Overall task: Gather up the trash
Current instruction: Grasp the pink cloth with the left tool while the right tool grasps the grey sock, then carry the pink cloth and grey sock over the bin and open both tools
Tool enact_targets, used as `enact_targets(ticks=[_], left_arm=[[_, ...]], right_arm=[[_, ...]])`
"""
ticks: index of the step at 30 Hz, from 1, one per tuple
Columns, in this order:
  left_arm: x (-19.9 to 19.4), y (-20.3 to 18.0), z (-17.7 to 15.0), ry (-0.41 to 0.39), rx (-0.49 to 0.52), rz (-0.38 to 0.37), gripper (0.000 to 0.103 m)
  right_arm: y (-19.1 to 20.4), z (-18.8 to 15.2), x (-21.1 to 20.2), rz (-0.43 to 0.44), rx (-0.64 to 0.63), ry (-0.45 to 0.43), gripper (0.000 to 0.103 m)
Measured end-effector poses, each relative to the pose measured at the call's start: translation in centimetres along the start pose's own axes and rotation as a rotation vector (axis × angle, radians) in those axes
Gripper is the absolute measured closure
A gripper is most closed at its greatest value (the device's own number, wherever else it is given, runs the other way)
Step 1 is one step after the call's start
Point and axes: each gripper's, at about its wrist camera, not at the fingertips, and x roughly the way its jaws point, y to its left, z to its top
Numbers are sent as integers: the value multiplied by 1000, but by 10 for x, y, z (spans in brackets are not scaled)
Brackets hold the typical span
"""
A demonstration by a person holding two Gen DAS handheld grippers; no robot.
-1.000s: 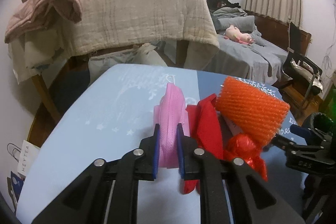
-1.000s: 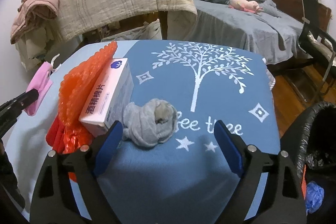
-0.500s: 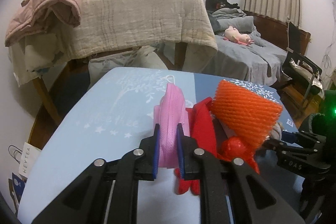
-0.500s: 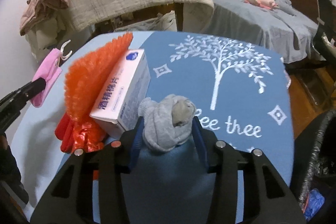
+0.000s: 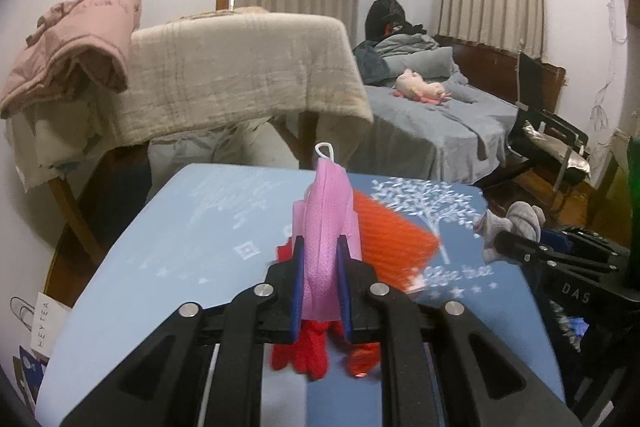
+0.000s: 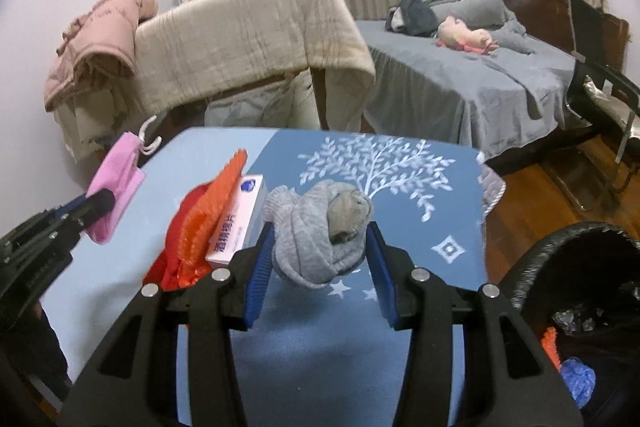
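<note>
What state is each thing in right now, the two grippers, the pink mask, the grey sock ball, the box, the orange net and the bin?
left gripper: shut on the pink mask, lifted
right gripper: shut on the grey sock ball, lifted
white box: on the table, leaning against the orange net
red bag: crumpled under the net
black bin: open, trash inside

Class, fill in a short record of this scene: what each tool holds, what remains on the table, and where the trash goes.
Left tool: shut on pink mask
Right tool: shut on grey sock ball
Left on table: orange foam net, white box, red bag
Bin: black-lined, right of table, already holding trash
</note>
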Motion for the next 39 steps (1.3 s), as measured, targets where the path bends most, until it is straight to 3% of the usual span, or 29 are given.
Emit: enact_targets(ticks=[14,39], left_arm=[[-32,-62,8,-42,58,-102,88],[-57,-187,2,-58,184,-302,88]], right_arm=[[-33,0,-77,-55,49,-106,59],[-124,-40,-176,-252,146,-195,59]])
